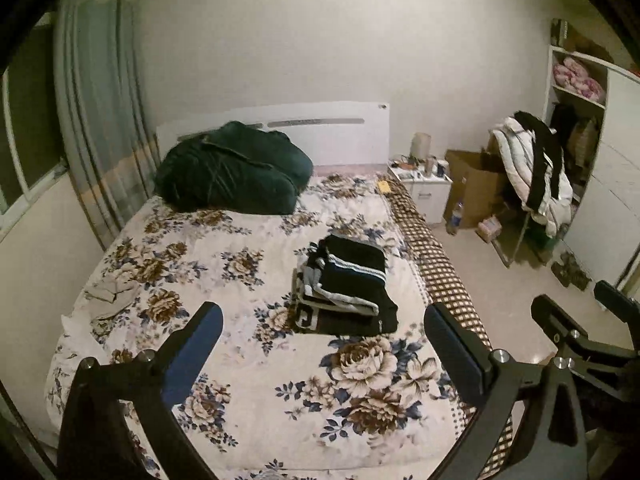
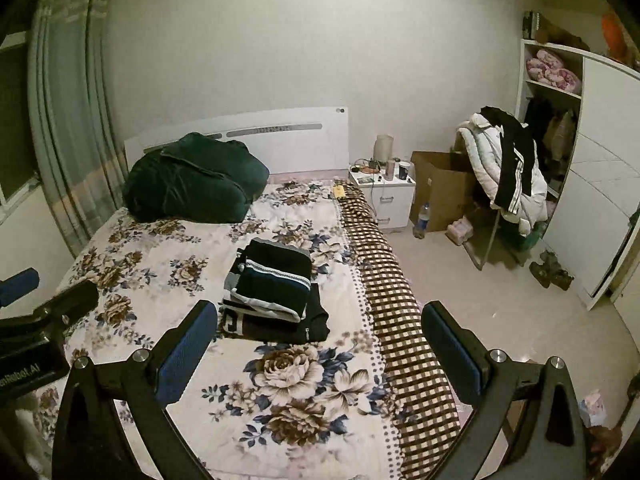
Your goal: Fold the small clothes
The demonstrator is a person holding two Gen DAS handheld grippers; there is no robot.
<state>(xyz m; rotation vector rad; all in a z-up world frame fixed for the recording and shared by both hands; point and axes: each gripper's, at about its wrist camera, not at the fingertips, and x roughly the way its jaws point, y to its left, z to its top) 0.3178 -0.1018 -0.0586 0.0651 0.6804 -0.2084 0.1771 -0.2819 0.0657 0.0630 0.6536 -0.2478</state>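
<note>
Hovering over the bed, both grippers are empty. The left gripper has its jaws spread wide apart, nothing between them but floral bedspread well below. Same deal with the right gripper: jaws wide apart, touching nothing. The stack of folded clothes sits on the bed out past the fingertips, mostly dark pieces with a striped one on top, near the checkered edge. One small crumpled light garment lies off on the far left side.
</note>
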